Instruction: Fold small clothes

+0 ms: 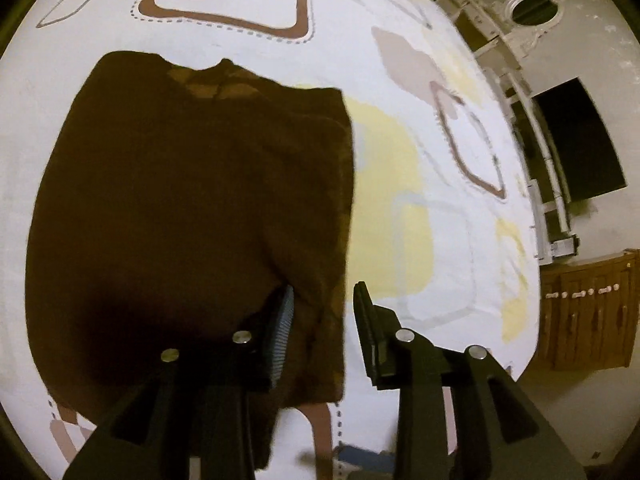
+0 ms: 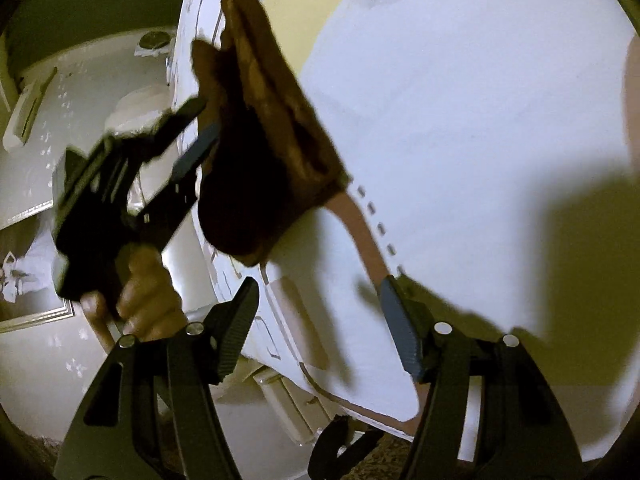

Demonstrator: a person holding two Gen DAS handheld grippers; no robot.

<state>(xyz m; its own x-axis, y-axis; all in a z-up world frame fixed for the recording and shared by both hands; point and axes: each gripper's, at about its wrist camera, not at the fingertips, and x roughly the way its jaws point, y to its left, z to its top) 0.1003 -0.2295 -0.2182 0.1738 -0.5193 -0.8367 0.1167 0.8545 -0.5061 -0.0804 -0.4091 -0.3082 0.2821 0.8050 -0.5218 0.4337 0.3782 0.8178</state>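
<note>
A dark brown small garment (image 1: pixel 180 208) lies flat on the white patterned bed sheet (image 1: pixel 420 240), its right side folded over into a strip. My left gripper (image 1: pixel 324 286) hovers over the garment's lower right edge. Its jaws stand apart with that folded strip between them, and the pads do not press on it. In the right wrist view the same garment (image 2: pixel 260 140) lies near the bed's corner, with the left gripper (image 2: pixel 206 118) at its edge and a hand (image 2: pixel 148 292) around the handle. My right gripper (image 2: pixel 319 280) is open over the bare sheet (image 2: pixel 460 120), holding nothing.
The bed edge runs down the right of the left wrist view. Beyond it are white furniture with a round opening (image 1: pixel 536 8), a dark screen (image 1: pixel 580 140) and a wooden cabinet (image 1: pixel 592 312). The right wrist view shows the bed's corner and carpet (image 2: pixel 380 456) below it.
</note>
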